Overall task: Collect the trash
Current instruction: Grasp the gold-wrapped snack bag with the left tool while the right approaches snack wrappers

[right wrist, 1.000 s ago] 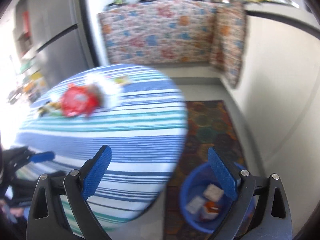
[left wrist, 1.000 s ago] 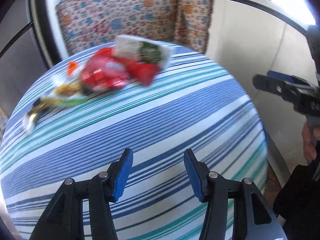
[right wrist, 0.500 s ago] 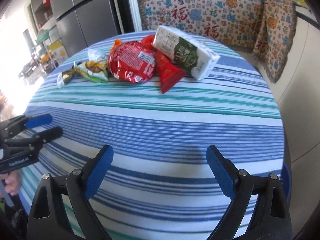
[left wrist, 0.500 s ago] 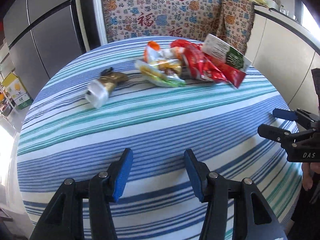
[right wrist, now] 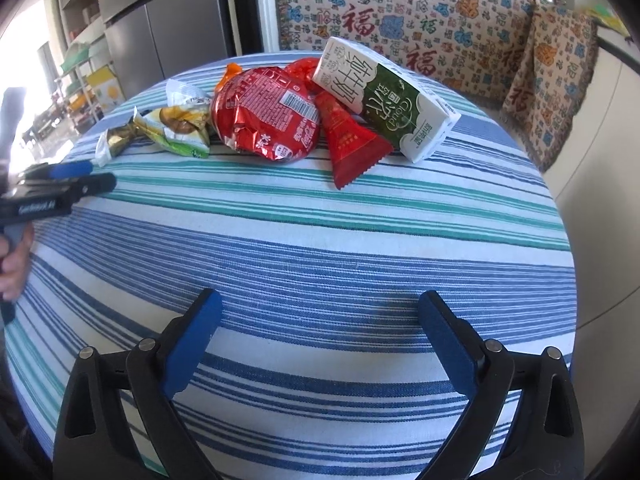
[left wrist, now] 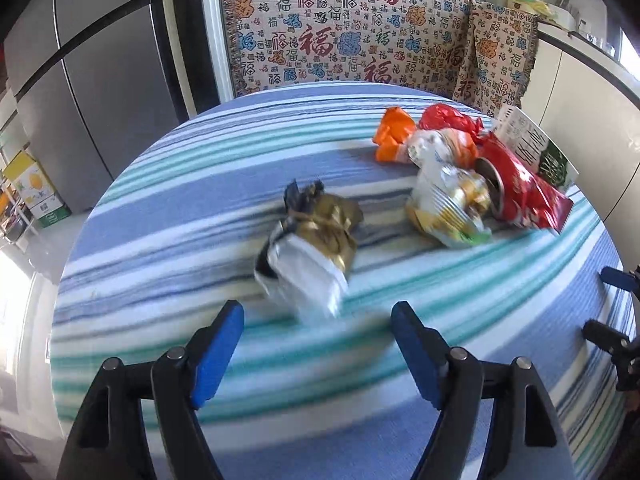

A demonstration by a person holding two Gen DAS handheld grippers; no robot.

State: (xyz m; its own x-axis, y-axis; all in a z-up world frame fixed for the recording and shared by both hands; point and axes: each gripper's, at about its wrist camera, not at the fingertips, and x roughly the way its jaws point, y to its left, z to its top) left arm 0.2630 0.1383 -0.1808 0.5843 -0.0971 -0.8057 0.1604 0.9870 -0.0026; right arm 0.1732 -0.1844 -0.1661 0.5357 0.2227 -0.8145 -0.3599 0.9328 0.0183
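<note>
A pile of trash lies on the far side of the round striped table. A crumpled gold and white wrapper lies just ahead of my left gripper, whose jaws are opening with nothing between them. Beside it are a pale green snack bag, a round red foil packet, a red triangular sachet and a white and green milk carton. My right gripper hangs open over bare cloth, well short of the pile.
A patterned cloth covers the counter behind the table. A grey fridge stands at the left, with a yellow box on the floor. White cabinets run along the right. A hand holds the left gripper.
My left gripper has swung left and in towards the gold wrapper, and its jaws have spread wider. My right gripper came over from the blue bin beside the table to above the cloth.
</note>
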